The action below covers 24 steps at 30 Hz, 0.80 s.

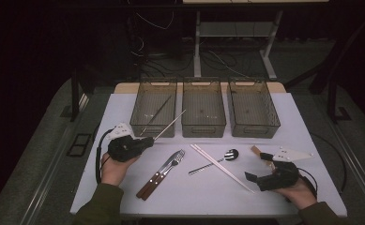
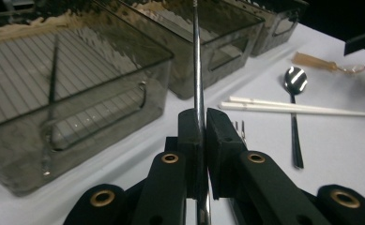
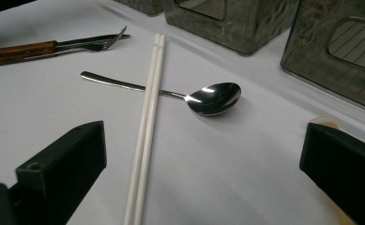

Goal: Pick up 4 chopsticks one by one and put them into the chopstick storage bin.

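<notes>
the left gripper [image 1: 145, 142] clamps a metal chopstick [image 1: 170, 125] before the left bin [image 1: 154, 108]; the right gripper [image 1: 257, 165] is open near white chopsticks [image 1: 221, 167] crossing a spoon [image 1: 215, 161].

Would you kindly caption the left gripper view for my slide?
Left gripper shut on a metal chopstick, aimed toward the smoky bins.
</notes>
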Tool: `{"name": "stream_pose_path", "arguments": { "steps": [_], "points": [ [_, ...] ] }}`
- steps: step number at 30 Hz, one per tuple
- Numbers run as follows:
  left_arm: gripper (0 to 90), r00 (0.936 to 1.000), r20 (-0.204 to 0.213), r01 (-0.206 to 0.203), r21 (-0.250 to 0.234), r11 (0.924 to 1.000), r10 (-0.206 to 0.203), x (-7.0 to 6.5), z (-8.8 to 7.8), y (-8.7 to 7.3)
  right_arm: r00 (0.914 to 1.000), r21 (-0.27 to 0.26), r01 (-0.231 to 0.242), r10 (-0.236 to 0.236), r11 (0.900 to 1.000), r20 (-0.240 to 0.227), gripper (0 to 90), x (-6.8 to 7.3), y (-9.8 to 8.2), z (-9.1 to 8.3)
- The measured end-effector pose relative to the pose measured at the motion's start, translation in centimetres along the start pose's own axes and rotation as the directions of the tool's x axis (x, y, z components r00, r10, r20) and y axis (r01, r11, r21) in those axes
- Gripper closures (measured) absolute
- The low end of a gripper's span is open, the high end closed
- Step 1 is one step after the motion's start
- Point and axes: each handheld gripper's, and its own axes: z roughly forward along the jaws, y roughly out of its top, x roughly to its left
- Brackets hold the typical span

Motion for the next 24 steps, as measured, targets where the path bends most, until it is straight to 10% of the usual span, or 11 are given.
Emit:
{"name": "stream_pose_path", "arguments": {
  "steps": [24],
  "points": [
    [84.8,0.9982,-0.052,0.027,-0.050,0.9984,-0.030,4.0,1.4,4.2,0.9999,-0.004,-0.011,0.011,1.000,-0.005,0.9,0.0,0.0,0.0]
  ]
}}
